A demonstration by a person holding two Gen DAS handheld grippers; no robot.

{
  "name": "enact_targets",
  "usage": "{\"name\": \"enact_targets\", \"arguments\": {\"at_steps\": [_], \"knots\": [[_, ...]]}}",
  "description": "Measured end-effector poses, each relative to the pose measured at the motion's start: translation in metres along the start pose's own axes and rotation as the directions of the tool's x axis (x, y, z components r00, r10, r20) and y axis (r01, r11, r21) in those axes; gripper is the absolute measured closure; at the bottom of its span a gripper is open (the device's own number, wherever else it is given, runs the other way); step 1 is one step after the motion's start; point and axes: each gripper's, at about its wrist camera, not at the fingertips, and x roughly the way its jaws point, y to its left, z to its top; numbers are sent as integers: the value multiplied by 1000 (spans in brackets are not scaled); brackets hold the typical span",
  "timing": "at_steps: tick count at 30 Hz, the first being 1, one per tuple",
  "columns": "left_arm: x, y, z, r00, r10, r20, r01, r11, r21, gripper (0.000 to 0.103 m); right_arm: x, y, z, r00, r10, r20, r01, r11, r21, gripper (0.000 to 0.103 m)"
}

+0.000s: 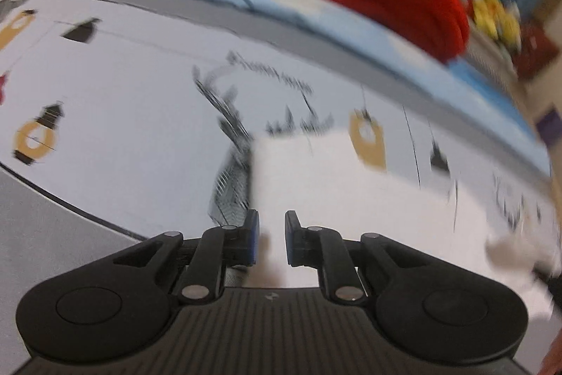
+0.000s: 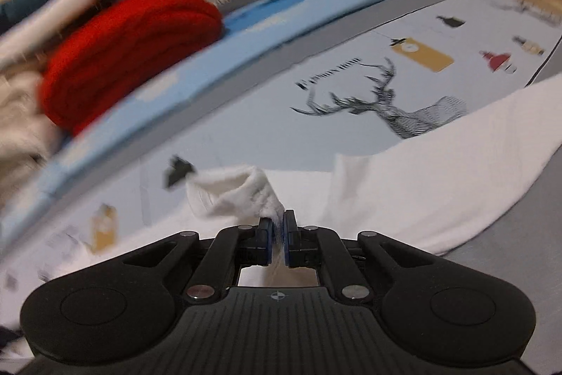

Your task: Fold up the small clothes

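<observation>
On a deer-printed bed cover point(image 2: 267, 115), the right claw point(image 2: 277, 227) pinches a white cotton garment point(image 2: 404, 192) mid-fold; the left claw point(image 1: 272, 234), narrowly parted, holds nothing and should grip next.

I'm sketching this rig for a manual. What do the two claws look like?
Both look alike. The left claw and right claw are matte black plastic, with blue pads lining the inner faces of the fingers. Curved link arms are pinned with silver rivets, round caps sit on either side, and the ribbed base carries a small crosshair mark. No cables or sleeves show.
</observation>
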Motion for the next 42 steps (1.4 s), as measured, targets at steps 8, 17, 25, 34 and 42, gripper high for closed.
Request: {"name": "enact_targets", "arguments": {"at_steps": [8, 17, 25, 34, 42], "knots": [[1, -22, -20, 999, -2, -39, 8, 990, 137, 82, 12, -43, -6, 977, -157, -144, 178, 973, 148, 92], [13, -38, -28, 995, -26, -91, 43, 980, 194, 77, 12, -66, -2, 980, -139, -142, 168, 960, 222, 91], [35, -33, -44, 983, 92, -161, -47, 964, 262, 83, 6, -73, 6, 983, -147, -106, 169, 957, 234, 91], [40, -60, -54, 981, 97, -170, -38, 947, 320, 76, 35, -48, -5, 957, -107, -271, 119, 992, 30, 75], [-1, -99, -48, 999, -6, -49, 24, 931, 365, 47, 23, -41, -5, 963, -149, -223, 147, 989, -26, 75]]}}
